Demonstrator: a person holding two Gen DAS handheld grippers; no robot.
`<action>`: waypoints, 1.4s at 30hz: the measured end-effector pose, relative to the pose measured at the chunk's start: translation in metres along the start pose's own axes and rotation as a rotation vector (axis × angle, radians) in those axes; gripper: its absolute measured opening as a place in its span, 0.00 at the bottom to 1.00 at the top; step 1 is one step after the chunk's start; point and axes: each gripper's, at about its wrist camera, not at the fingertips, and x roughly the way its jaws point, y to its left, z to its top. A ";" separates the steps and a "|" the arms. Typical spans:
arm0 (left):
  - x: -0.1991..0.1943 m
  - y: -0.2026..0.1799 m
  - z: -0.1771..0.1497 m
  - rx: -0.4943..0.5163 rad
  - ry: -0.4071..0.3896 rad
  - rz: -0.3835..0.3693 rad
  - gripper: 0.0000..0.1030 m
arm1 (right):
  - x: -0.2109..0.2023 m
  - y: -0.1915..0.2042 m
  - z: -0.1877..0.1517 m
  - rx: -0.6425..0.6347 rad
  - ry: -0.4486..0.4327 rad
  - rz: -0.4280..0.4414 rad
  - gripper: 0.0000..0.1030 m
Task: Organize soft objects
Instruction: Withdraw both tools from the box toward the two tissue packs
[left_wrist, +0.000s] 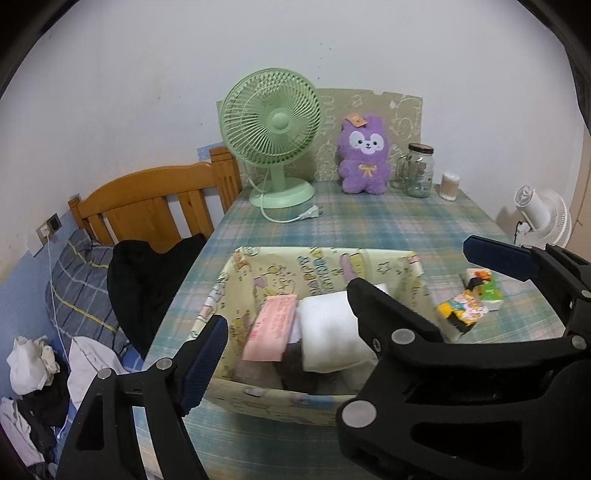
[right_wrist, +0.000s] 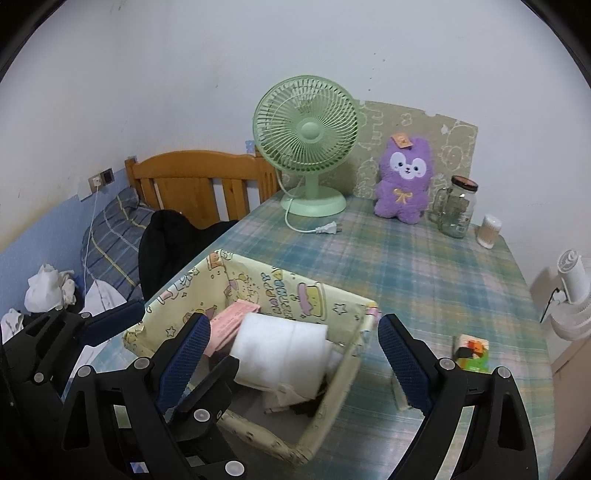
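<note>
The left gripper, a black two-finger clamp with blue pads, is standing released above the near edge of the pale yellow cartoon-printed fabric basket, its jaws apart with nothing pressed between them. The right gripper is likewise hanging open, one finger over the basket's interior and the other outside its right wall, gripping nothing. Inside the basket a white folded soft cloth is lying beside a pink tissue pack, probably set there so the soft things sit together in one container. On the blue-green plaid desk cover, near the right edge, a few small colourful tissue packets are still lying outside the basket and seem to be what remains to collect. Along the far edge are standing a pale green desk fan, a purple plush toy, propped upright against a backing board, and a glass jar.
</note>
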 end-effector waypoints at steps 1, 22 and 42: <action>-0.003 -0.004 0.001 -0.003 -0.005 -0.006 0.80 | -0.004 -0.003 0.000 0.001 -0.007 -0.004 0.91; -0.051 -0.063 0.014 0.004 -0.097 -0.031 0.93 | -0.070 -0.054 -0.003 0.035 -0.100 -0.038 0.91; -0.050 -0.115 0.023 0.005 -0.106 -0.037 0.97 | -0.088 -0.110 -0.013 0.093 -0.122 -0.072 0.98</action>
